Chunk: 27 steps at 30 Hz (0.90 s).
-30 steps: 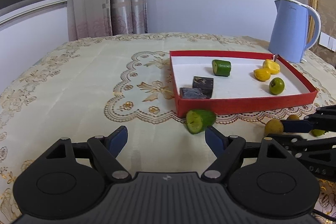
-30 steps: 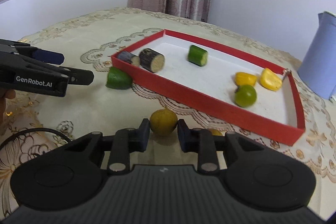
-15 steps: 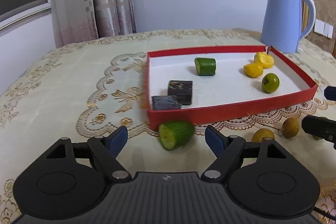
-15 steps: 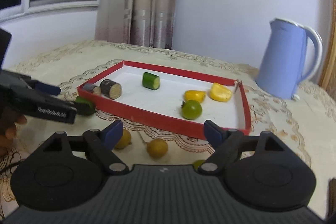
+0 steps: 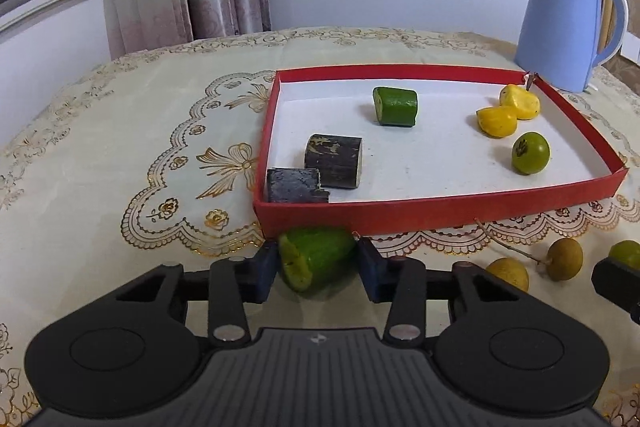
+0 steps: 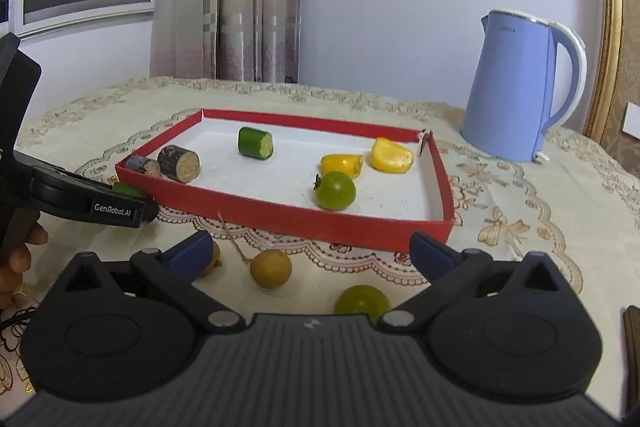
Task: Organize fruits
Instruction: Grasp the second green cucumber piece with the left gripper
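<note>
Green and cut at one end, the cucumber piece (image 5: 316, 261) lies on the bench cloth (image 5: 120, 147) just outside the near wall of the red tray (image 5: 440, 215), touching or almost touching it. The left tool (image 5: 318, 267) straddles the piece, its blue pads (image 5: 266, 265) closing in from both sides; the left pad looks to be at the cut face and the right pad at the skin, so contact seems made or all but made.

Inside the tray sit another green cucumber piece (image 5: 395, 105), two dark chunks (image 5: 334, 166), two yellow pieces (image 5: 498, 121) and a round green fruit (image 5: 531, 153). Loose on the cloth to the right lie two small brown fruits (image 5: 565, 259), one with a stem, and a small green fruit (image 6: 362, 303).

The right tool (image 6: 312, 255) hovers over these with its pads spread wide and opening further, nothing between them. A blue kettle (image 6: 516, 91) stands beyond the tray's far corner.

The grip is my chief worry: the piece lies slanted between the pads, one pad on a wet cut face, so it may twist or squirt out as the squeeze tightens. It also sits so close to the tray wall that a lift angled forward could snag the rim and drag the light tray. The right tool, close by, could nudge the brown fruits into rolling.
</note>
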### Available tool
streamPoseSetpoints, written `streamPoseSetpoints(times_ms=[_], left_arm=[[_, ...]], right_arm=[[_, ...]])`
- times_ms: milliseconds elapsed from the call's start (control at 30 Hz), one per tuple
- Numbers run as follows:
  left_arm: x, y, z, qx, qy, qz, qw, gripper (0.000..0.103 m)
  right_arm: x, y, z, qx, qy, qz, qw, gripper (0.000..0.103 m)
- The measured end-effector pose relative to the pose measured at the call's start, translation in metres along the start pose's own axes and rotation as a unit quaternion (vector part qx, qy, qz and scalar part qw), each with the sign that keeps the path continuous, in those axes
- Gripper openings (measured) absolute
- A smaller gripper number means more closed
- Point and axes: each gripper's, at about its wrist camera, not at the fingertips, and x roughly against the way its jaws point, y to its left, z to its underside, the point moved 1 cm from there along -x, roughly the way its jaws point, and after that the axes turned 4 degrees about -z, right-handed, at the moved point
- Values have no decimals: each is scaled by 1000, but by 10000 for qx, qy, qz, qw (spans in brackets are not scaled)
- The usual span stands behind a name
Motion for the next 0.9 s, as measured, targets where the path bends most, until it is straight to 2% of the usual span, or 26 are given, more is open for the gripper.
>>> streamPoseSetpoints(times_ms=[200, 267, 367, 500, 700, 900], left_arm=[[-2, -2, -3, 51, 35, -62, 10000, 42], [-1, -4, -3, 44, 13, -128, 9999, 42], [1, -11, -2, -81, -23, -301, 9995, 42], [3, -12, 0, -126, -34, -373, 9992, 41], [7, -9, 4, -84, -24, -264, 9996, 41], [16, -9, 7, -106, -68, -210, 9997, 41]], right_arm=[[-2, 5, -2, 118, 168, 287, 9994, 103], [3, 4, -2, 133, 37, 317, 9994, 103], [10, -5, 0, -71, -215, 151, 9996, 103], [9, -21, 2, -547, -18, -209, 9983, 103], [13, -29, 4, -623, -160, -249, 9976, 103], [19, -30, 3, -273, -269, -31, 9993, 103]])
